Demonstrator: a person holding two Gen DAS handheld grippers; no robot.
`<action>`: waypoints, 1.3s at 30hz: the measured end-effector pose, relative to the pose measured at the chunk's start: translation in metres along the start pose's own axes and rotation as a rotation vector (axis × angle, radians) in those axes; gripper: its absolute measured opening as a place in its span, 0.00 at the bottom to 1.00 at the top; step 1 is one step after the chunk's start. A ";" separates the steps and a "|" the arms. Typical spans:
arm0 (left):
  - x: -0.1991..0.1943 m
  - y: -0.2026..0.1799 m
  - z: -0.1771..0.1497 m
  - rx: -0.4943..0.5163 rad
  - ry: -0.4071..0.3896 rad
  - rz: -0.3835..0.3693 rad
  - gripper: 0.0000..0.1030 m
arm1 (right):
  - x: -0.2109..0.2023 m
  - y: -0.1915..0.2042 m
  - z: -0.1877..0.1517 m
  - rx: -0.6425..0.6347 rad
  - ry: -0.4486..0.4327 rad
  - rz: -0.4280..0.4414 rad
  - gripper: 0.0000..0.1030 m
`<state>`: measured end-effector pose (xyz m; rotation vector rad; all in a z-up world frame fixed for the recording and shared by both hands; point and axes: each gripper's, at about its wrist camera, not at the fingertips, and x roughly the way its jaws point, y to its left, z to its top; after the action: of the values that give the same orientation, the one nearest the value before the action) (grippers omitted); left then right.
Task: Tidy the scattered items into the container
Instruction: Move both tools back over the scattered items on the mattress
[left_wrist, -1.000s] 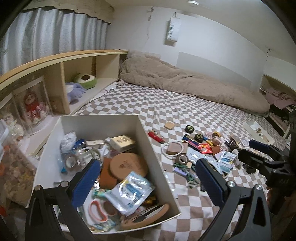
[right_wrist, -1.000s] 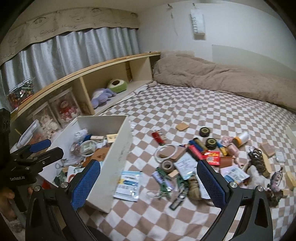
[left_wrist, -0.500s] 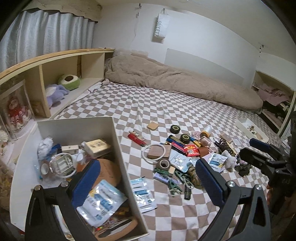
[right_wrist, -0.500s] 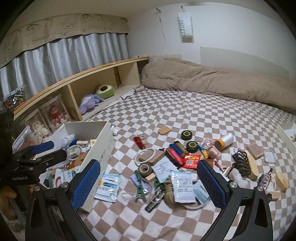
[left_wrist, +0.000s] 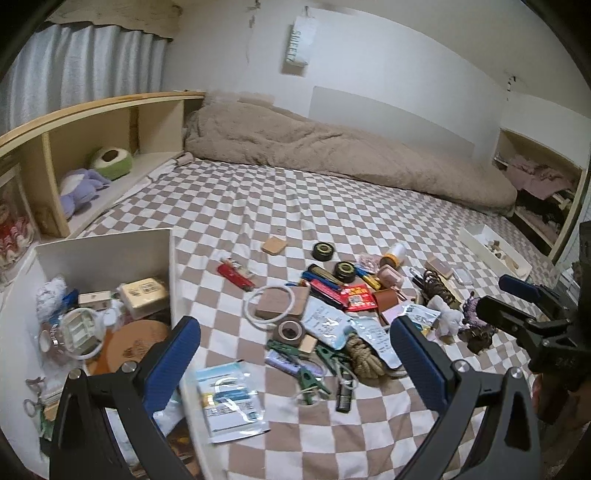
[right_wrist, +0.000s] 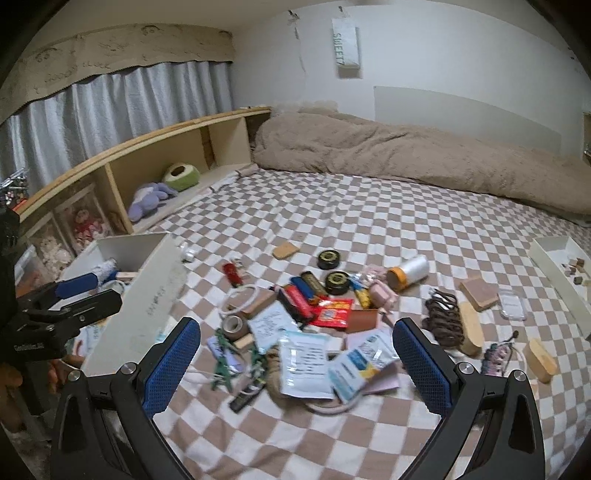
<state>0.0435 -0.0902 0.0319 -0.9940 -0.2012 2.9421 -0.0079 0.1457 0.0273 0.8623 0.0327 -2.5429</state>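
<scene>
A checked bedspread (left_wrist: 369, 206) strewn w/ small clutter, seen from two hand-held tongs. Left tongs (left_wrist: 295, 363) spread wide, nothing between the blue pads; right tongs (right_wrist: 297, 360) likewise wide apart & empty.

Hard to read: much of the pile is blurred in the right-wrist view, esp. the green clips (right_wrist: 225, 363) & the white packets (right_wrist: 304, 363) at centre. Labels on packets not legible. The white box (left_wrist: 103, 254), the container, is cut off at lower left in the left-wrist view, its near corner hidden behind the left tongs' pad; in the right-wrist view only one long side wall (right_wrist: 147, 295) & a sliver of the contents show, rest blocked by the other tool's black body. A person's hand shows only as a dark edge at frame left there.

Box sits left of the pile, already holding a round cork disc (left_wrist: 133, 341), a small cream carton (left_wrist: 144, 297) & other bits. A blue-and-white packet (left_wrist: 231, 400) lies on the bedspread just beside the box's right wall, just ahead of the left tongs & nearer the left pad. Tape roll (left_wrist: 290, 330), white ring (left_wrist: 269, 306), red sachet (left_wrist: 356, 295) & rope coil (left_wrist: 364, 356) lie farther right, ahead of both tongs. A shallow white tray (right_wrist: 554, 273) sits well apart at far right.
</scene>
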 end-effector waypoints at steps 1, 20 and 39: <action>0.005 -0.004 -0.001 0.007 0.008 -0.009 1.00 | 0.001 -0.004 -0.001 0.002 0.003 -0.005 1.00; 0.097 -0.042 -0.040 0.015 0.194 -0.066 1.00 | 0.022 -0.080 -0.027 0.189 0.047 -0.035 1.00; 0.153 -0.031 -0.091 0.042 0.374 0.068 1.00 | 0.027 -0.146 -0.060 0.328 0.040 -0.184 1.00</action>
<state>-0.0234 -0.0391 -0.1278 -1.5416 -0.0949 2.7327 -0.0544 0.2750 -0.0543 1.0771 -0.3147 -2.7477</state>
